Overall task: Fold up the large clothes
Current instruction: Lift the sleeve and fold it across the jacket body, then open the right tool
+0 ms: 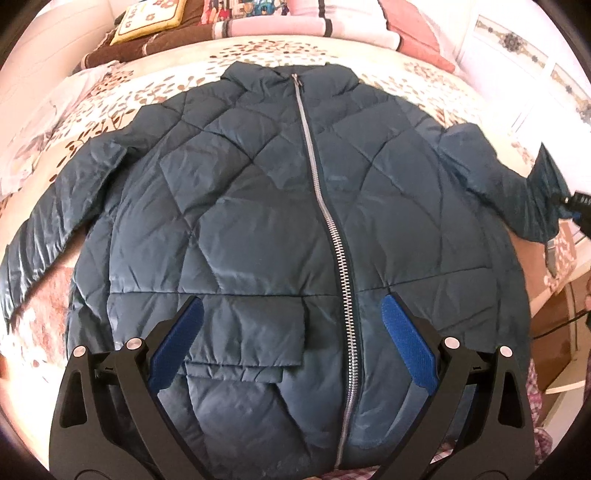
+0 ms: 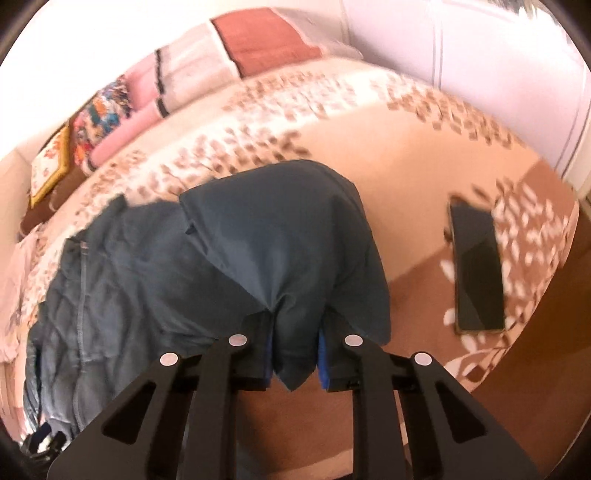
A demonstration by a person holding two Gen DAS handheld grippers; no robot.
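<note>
A bed takes up the scene, its leaf-patterned bedspread [image 1: 424, 79] running up to a row of pillows and cushions [image 1: 273, 27] stacked at the head, which leaves the middle of the mattress free as a folding surface. On it the dark teal quilted jacket [image 1: 229, 206] lies on its back, collar toward the pillows, zipper [image 1: 334, 236] closed, body smoothed flat so that the sleeves can be brought across it. At the far left of the left wrist view, the left sleeve [image 1: 40, 236] lies stretched out and down along the bedspread, untouched. Nearer the middle, the left gripper [image 1: 291, 330] hangs above the hem with its jaws spread wide and nothing between the blue pads [image 1: 177, 343]; it looks placed there to wait, or to steady the body during the fold. Further right, the right sleeve [image 1: 509, 177] is raised off the bed toward the picture's edge. The right wrist view shows why: the right gripper [image 2: 295, 345] has its jaws clamped on the cuff end of that sleeve, the fabric bunched between the pads and draping away from them. This reads as the start of folding the sleeve inward. To its right a dark phone [image 2: 478, 266] lies on the bedspread, well apart from the jacket.
</note>
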